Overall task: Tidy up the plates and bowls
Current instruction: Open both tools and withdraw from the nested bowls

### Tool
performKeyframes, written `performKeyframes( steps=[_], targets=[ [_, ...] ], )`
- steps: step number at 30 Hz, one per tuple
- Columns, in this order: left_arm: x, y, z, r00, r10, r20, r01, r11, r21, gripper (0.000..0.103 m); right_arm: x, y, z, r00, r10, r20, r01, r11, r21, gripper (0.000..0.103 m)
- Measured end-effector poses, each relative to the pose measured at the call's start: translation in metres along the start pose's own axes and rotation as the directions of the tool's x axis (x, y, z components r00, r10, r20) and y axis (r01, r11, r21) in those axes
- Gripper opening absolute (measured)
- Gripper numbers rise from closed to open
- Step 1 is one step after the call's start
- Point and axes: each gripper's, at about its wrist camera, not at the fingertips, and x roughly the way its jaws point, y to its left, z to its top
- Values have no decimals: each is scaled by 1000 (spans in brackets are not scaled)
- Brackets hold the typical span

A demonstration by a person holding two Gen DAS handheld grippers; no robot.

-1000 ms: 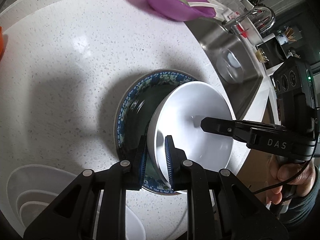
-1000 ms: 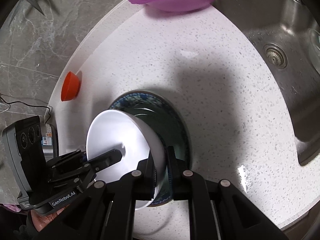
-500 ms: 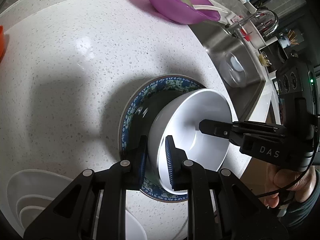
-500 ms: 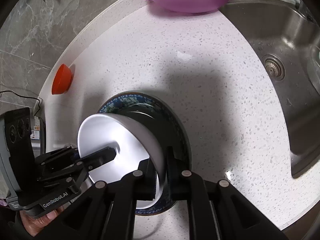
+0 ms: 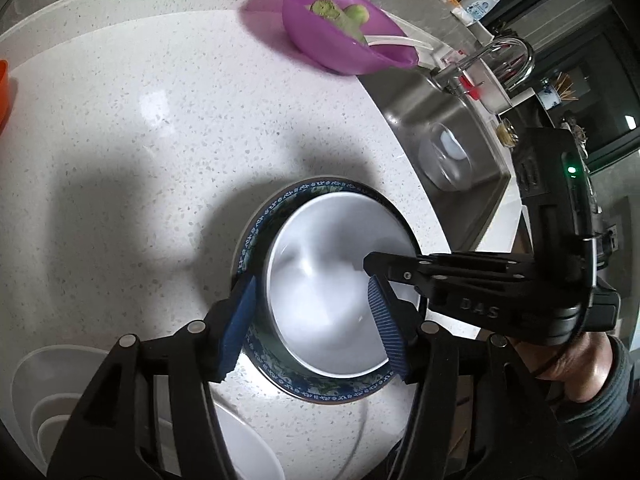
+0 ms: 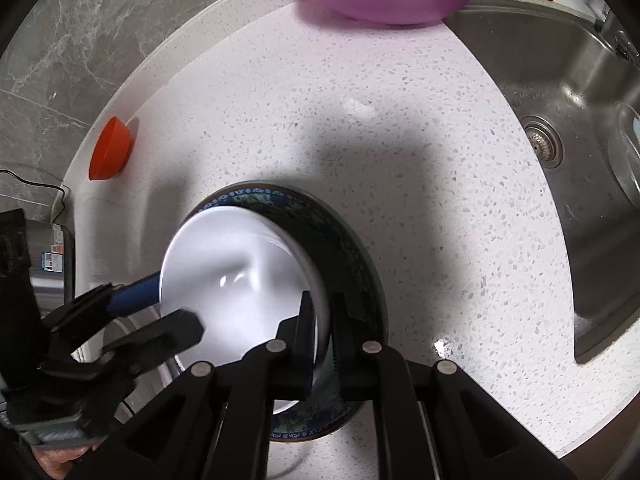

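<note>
Since a second ago, white bowl (image 5: 332, 280) settles from tilted to nearly level inside blue-patterned plate (image 5: 280, 376); left gripper (image 5: 316, 324) lets go, jaws opening, blue pads now straddling the bowl's near-left wall without pressing. Far left on the counter (image 5: 160, 120): small orange bowl (image 6: 110, 150). Near left: nested white bowls (image 5: 44, 404), apparently stacked already. Centre: bowl sits in plate. Right gripper (image 6: 322, 320) stays clenched on the bowl's right rim. Far right: purple bowl (image 5: 340, 36) with greens, then the sink (image 6: 560, 92). Judgement: placement almost complete; right release remains, loose orange bowl possibly next.
</note>
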Motion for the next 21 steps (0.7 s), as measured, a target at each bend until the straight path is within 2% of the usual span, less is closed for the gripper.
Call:
performKeyframes(
  steps=[4, 8, 10, 11, 12, 13, 14, 15, 16, 19, 21],
  targets=[
    [-8, 3, -3, 1000, -15, 4, 16, 1000, -6, 56, 2, 1, 1, 1000, -14, 2, 14, 1000, -4, 9],
    [-25, 8, -6, 999, -39, 25, 39, 999, -1, 61, 2, 2, 1, 1000, -27, 2, 27, 1000, -11, 9],
    [-35, 10, -6, 998, -56, 39, 56, 998, -2, 69, 1, 4, 0, 999, -32, 4, 32, 999, -10, 11],
    [-41, 13, -6, 997, -66, 50, 66, 998, -4, 78, -1, 5, -1, 999, -38, 10, 38, 999, -10, 11],
    [-49, 16, -6, 995, -70, 65, 71, 997, -9, 86, -4, 7, -2, 999, -46, 20, 46, 999, -15, 17],
    [-56, 20, -6, 994, -70, 80, 71, 997, -14, 91, -6, 8, -3, 999, -48, 25, 49, 999, -16, 29],
    [-64, 25, -7, 993, -64, 95, 67, 998, -24, 99, -11, 10, -4, 999, -37, 36, 37, 999, -14, 37],
    [-73, 32, -7, 992, -55, 109, 59, 998, -34, 101, -14, 11, -4, 998, -35, 43, 36, 999, -14, 51],
    [-81, 39, -8, 992, -43, 120, 48, 998, -42, 102, -19, 14, -6, 998, -35, 52, 36, 999, -20, 60],
    [-109, 65, -12, 985, 30, 168, -20, 998, -60, 102, -38, 22, -9, 994, -63, 91, 66, 997, -36, 70],
    [-131, 83, -18, 969, 87, 232, -76, 996, -56, 102, -51, 23, -9, 993, -38, 116, 42, 999, -30, 72]
  ],
)
